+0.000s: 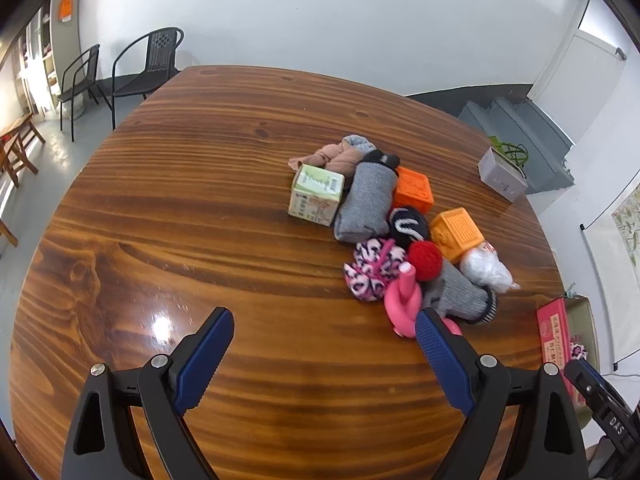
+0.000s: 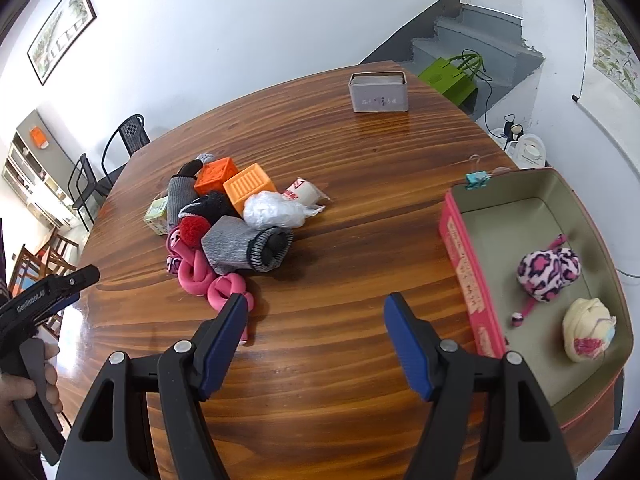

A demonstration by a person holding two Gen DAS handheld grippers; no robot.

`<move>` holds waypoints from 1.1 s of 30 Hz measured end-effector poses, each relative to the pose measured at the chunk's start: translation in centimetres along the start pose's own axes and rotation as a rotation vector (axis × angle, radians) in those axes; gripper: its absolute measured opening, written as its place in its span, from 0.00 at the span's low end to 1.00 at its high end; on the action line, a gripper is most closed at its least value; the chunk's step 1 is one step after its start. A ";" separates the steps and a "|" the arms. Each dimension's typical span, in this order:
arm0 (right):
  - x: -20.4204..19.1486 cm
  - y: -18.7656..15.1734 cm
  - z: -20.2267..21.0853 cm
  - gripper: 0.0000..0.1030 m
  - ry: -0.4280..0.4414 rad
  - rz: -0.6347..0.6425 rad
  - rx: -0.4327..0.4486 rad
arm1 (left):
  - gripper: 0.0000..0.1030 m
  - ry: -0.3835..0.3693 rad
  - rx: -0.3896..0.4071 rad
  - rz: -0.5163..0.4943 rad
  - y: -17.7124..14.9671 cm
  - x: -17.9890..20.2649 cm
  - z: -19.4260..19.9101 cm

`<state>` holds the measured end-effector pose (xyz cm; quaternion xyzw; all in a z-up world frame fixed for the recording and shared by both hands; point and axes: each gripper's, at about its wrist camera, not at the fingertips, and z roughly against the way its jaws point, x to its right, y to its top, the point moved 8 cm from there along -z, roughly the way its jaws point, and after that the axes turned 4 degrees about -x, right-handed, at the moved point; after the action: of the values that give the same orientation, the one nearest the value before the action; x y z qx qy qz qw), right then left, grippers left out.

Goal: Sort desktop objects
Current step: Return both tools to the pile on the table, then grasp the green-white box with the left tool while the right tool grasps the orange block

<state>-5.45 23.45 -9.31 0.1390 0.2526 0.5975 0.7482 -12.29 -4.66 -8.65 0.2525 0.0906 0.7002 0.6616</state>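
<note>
Both grippers, left gripper and right gripper, hover with jaws wide apart, gripping nothing, above the wooden table. Beyond lies the pile: one knotted pink tube, two grey socks, long axes differing, and two orange cubes. The pink tin holds two soft balls.

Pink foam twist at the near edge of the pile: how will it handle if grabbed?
The pink foam twist looks soft and knotted, so it probably squashes and flexes. Likely light. One loop tucks under the grey sock, so lifting it may drag the sock along.
</note>
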 end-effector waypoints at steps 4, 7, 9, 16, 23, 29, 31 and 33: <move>-1.0 -0.2 -0.4 0.72 -0.013 -0.008 -0.005 | 0.91 0.010 0.009 -0.029 2.3 -0.7 -1.8; -1.0 -0.3 -0.6 0.72 -0.031 -0.027 -0.010 | 0.91 0.011 0.002 -0.048 4.1 -1.0 -3.7; -0.9 -0.5 -0.9 0.72 -0.047 -0.043 -0.018 | 0.91 0.007 -0.005 -0.057 5.1 -1.2 -5.0; -0.1 -0.8 -1.9 0.72 -0.092 -0.092 -0.043 | 0.91 0.004 -0.036 -0.098 8.2 -0.8 -9.5; -0.7 0.8 -2.7 0.72 -0.100 -0.095 -0.031 | 0.91 0.016 -0.061 -0.131 9.9 -0.7 -13.2; -2.9 3.9 -3.6 0.72 -0.075 -0.043 0.006 | 0.91 0.020 -0.078 -0.132 10.5 -1.3 -15.1; -3.7 4.8 -4.0 0.72 -0.067 -0.022 0.017 | 0.91 0.020 -0.079 -0.133 10.6 -1.5 -15.5; -4.6 5.7 -4.5 0.72 -0.058 -0.002 0.026 | 0.91 0.010 -0.085 -0.128 10.7 -1.8 -15.9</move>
<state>-13.32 20.01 -9.17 0.1656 0.2385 0.5890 0.7541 -29.23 -4.24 -17.71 0.2142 0.0801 0.6612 0.7145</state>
